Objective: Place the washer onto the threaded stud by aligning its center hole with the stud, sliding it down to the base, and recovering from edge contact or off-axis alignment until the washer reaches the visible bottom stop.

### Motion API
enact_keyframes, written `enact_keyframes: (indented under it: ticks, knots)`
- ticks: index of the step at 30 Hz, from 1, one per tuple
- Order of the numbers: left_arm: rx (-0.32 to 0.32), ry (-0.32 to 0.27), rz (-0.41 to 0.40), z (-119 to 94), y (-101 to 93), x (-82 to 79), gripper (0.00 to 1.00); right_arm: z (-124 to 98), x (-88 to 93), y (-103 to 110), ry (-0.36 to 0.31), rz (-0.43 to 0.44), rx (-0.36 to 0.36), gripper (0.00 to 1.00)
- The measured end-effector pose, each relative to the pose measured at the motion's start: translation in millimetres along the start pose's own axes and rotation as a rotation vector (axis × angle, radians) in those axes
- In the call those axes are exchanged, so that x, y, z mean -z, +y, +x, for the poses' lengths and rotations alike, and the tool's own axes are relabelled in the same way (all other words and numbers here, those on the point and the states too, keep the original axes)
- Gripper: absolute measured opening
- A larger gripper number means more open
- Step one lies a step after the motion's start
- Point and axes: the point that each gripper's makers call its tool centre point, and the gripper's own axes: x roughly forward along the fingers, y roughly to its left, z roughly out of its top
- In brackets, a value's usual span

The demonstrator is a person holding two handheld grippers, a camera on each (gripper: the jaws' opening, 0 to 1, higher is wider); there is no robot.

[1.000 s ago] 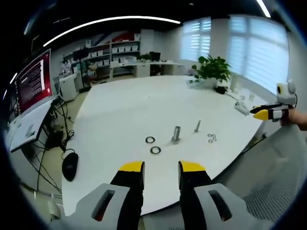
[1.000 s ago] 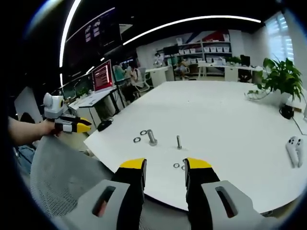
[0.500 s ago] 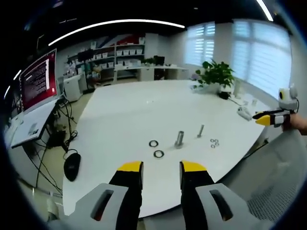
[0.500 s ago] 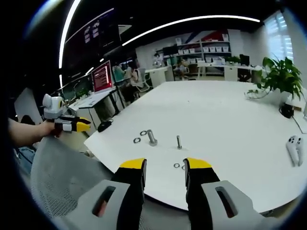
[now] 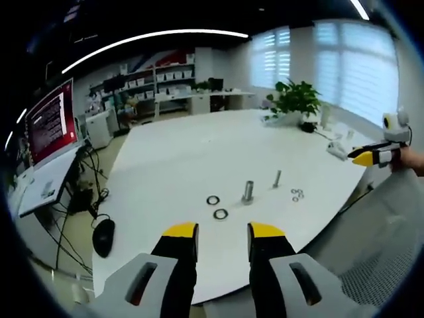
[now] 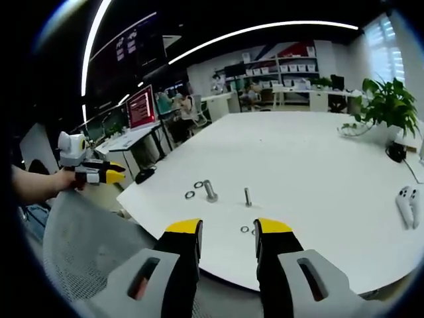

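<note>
Washers point(image 5: 216, 207) untouched by stud point(image 5: 248, 192); both jaws stay apart.

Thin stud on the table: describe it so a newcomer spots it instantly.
On the white table, find the hardware cluster near the edge. The thin stud stands upright between the thick bolt and the small washers, slimmer than the bolt.
</note>
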Motion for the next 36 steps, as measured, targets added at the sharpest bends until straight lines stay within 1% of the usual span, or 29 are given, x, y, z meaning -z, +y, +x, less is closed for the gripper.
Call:
enact_keyframes:
  ticks: [5,6,7,8,10,11,12,15,18,28,30,31,32,34,36]
  knots:
    - [-0.001,0.006,-0.005,0.9,1.0,2.0,0.28,0.0,-0.1,-0.6,0.000,0.001,0.001,0.34]
    - [-0.011,0.011,0.022,0.5,0.9,1.8,0.27,0.1,0.0,-0.5,0.000,0.002,0.000,0.34]
    - [-0.024,0.006,0.073,-0.2,2.0,-0.6,0.26,0.1,0.1,-0.3,0.000,0.003,-0.001,0.34]
    - [-0.022,-0.009,0.103,-0.1,-1.5,-3.7,0.25,0.2,0.1,-0.5,0.000,0.002,-0.001,0.34]
    - [-0.010,0.001,0.079,1.3,-4.1,-1.1,0.24,-0.1,0.5,-1.4,0.001,0.003,0.000,0.34]
    - [0.000,0.024,0.063,2.7,-2.6,3.2,0.24,-0.3,0.5,-1.5,0.000,0.005,0.000,0.34]
    - [-0.001,0.028,0.062,2.9,-1.7,4.1,0.25,-0.4,0.1,-1.3,-0.001,0.009,-0.001,0.34]
    - [-0.012,0.005,0.054,1.9,2.1,0.4,0.25,0.3,0.5,-0.2,0.002,-0.001,-0.005,0.33]
    - [-0.013,0.011,0.047,2.4,1.8,2.3,0.25,0.6,0.9,0.2,0.005,0.002,-0.008,0.33]
    - [-0.022,0.001,0.034,1.7,4.4,-1.0,0.25,2.0,3.6,2.0,0.020,-0.011,-0.025,0.34]
    - [-0.014,0.012,0.030,3.2,3.1,-0.1,0.25,2.0,3.4,1.8,0.019,-0.011,-0.024,0.34]
    - [-0.014,0.025,0.043,4.5,3.2,1.4,0.26,1.9,3.3,1.3,0.019,-0.012,-0.021,0.34]
    - [-0.013,0.041,0.082,5.7,1.4,2.8,0.26,1.8,3.1,0.8,0.017,-0.011,-0.018,0.34]
    - [-0.001,0.050,0.096,7.5,-3.0,3.3,0.26,1.8,3.8,-0.2,0.021,-0.006,-0.015,0.34]
    - [0.003,0.059,0.099,8.2,-2.9,4.2,0.26,2.0,5.0,-0.5,0.028,-0.011,-0.014,0.34]
